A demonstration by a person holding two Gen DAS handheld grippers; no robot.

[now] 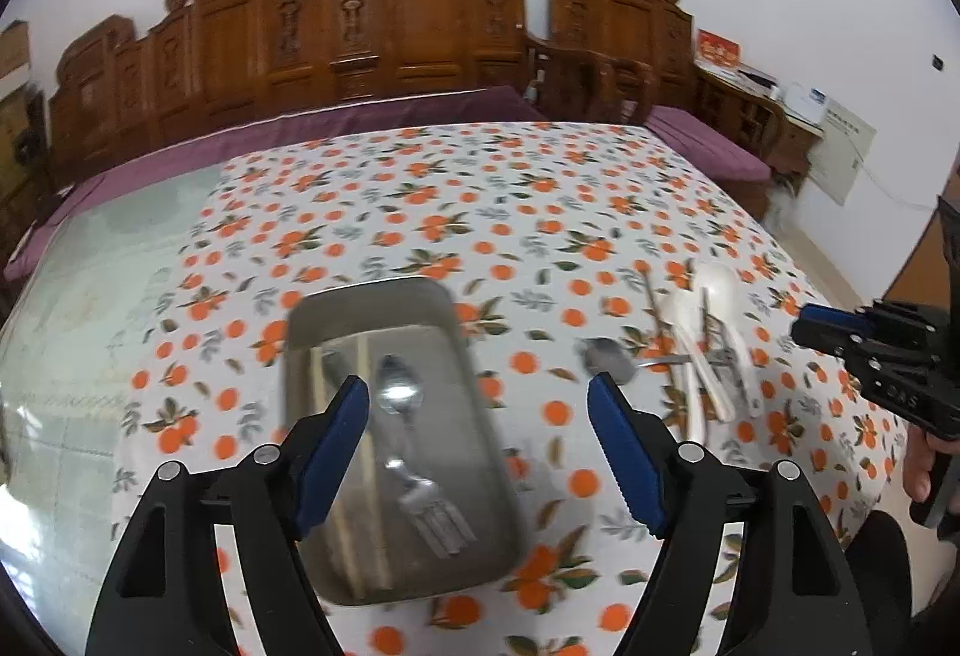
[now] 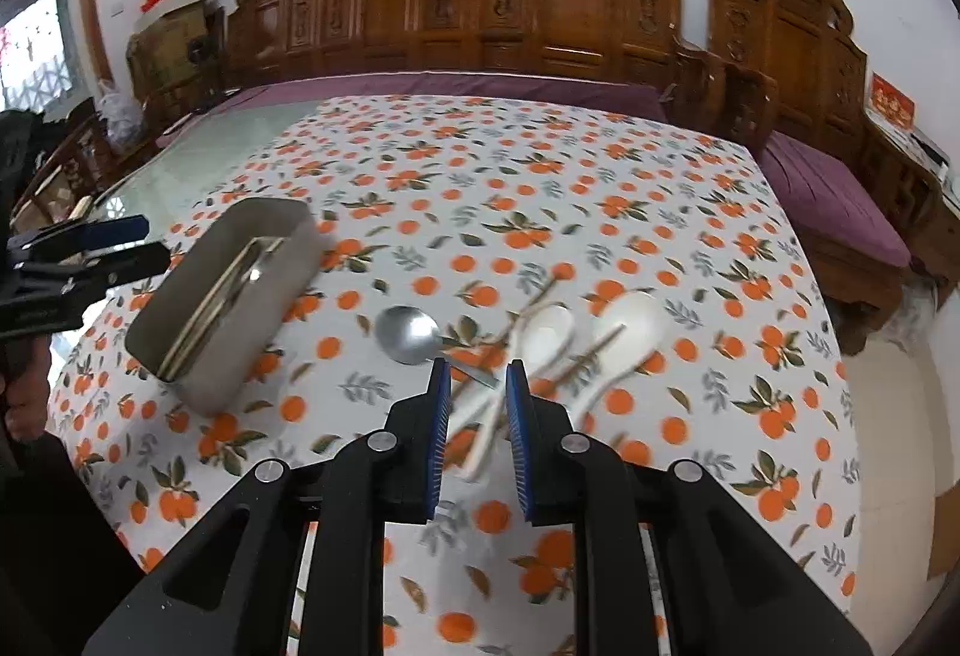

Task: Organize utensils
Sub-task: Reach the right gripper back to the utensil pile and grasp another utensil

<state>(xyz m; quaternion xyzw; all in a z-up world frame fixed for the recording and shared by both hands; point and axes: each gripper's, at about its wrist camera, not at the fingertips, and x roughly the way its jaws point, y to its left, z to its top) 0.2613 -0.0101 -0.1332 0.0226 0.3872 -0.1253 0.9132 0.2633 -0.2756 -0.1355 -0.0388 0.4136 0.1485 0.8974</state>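
A steel tray (image 1: 300, 332) sits on the orange-print tablecloth; it holds a metal spoon (image 1: 399, 392), a fork (image 1: 438, 518) and chopsticks (image 1: 354, 512). My left gripper (image 1: 480, 404) hangs open and empty above the tray. To the right lies a pile: a metal spoon (image 2: 408, 333), two white ceramic spoons (image 2: 549, 332) (image 2: 630, 332) and chopsticks (image 2: 591, 350). My right gripper (image 2: 477, 377) is partly open and empty, just above the pile's near end. The tray also shows in the right wrist view (image 2: 252, 344).
The tablecloth (image 2: 540, 212) covers a glass-topped table (image 1: 90, 296). Carved wooden benches with purple cushions (image 2: 828, 188) stand behind and to the right. The right gripper shows at the right edge of the left wrist view (image 1: 804, 323).
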